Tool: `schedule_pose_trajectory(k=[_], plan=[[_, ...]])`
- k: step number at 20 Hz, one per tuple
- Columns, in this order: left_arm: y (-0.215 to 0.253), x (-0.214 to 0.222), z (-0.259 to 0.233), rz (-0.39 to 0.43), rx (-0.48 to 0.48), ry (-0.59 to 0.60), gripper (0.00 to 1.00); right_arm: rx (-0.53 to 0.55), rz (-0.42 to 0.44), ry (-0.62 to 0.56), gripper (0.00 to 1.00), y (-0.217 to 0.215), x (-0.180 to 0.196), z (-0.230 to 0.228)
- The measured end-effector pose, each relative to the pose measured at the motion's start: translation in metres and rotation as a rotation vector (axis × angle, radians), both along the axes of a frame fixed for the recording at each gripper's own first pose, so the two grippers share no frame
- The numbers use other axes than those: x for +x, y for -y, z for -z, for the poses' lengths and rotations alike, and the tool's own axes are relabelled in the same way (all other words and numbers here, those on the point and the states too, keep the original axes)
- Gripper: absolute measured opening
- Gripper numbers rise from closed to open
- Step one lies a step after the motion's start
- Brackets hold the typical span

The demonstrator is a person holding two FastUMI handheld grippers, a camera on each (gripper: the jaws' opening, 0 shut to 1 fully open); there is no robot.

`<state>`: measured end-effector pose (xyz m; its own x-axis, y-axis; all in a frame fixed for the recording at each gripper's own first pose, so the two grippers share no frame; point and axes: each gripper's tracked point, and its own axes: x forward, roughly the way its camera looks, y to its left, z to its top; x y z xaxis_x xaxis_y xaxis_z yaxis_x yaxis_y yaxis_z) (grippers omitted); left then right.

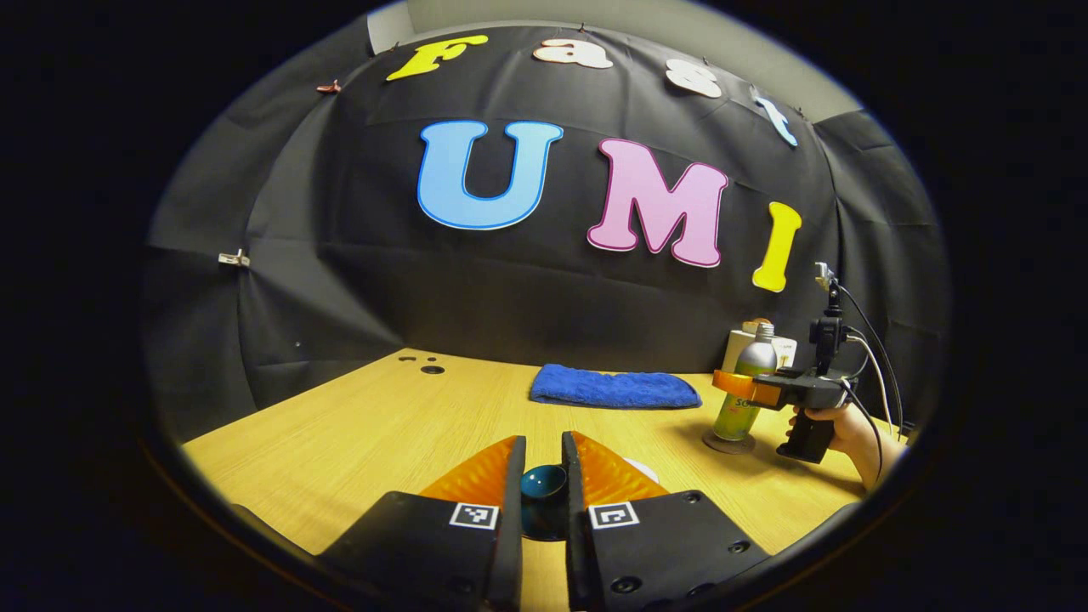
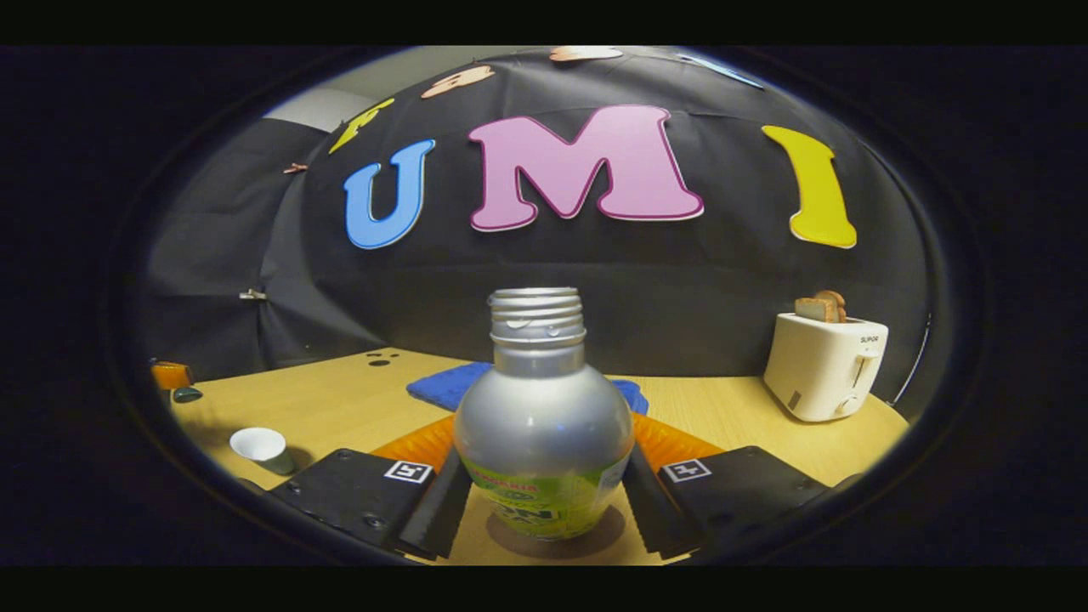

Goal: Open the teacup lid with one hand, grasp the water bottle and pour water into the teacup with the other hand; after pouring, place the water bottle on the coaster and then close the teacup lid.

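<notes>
The water bottle (image 2: 544,425) stood upright on a round dark coaster (image 2: 557,544) on the table (image 2: 340,408), uncapped, its threaded neck bare; the body was silver above a green label. The right tool (image 2: 544,489) straddled the bottle's lower body, a finger (image 2: 438,501) close at each side; whether both pressed on it could not be told. In the left gripper view the same bottle (image 1: 744,391) stood far right, a hand (image 1: 837,429) holding that tool (image 1: 739,387) around it.

The left tool (image 1: 542,493) was narrow, gripping a dark teal lid (image 1: 542,489) above the table. The white teacup (image 2: 263,448) stood open at the table's left part, well apart from the bottle.

The table was pale wood grain, with a folded blue towel (image 1: 614,389) toward the back. A cream toaster (image 2: 823,365) holding bread slices stood at the right rear. Black cloth walled the booth.
</notes>
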<state>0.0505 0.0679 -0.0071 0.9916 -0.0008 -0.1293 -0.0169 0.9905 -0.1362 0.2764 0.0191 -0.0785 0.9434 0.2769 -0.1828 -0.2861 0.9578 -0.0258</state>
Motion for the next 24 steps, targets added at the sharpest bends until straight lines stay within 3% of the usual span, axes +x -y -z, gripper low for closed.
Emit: schedule_pose_trajectory(k=[11, 12, 13, 24], plan=[[0.013, 0.0, 0.004, 0.017, 0.008, -0.025, 0.24, 0.096, 0.021, -0.027, 0.87, 0.013, 0.0, 0.006], [0.015, 0.0, 0.003, 0.019, 0.009, -0.025, 0.24, 0.089, 0.028, -0.026, 0.89, 0.014, -0.001, 0.006], [0.018, 0.0, 0.004, 0.021, 0.009, -0.024, 0.24, 0.081, 0.028, -0.021, 0.99, 0.015, -0.001, 0.004], [0.035, -0.011, -0.01, 0.026, 0.052, -0.003, 0.24, 0.023, 0.068, 0.019, 1.0, 0.013, -0.021, -0.014]])
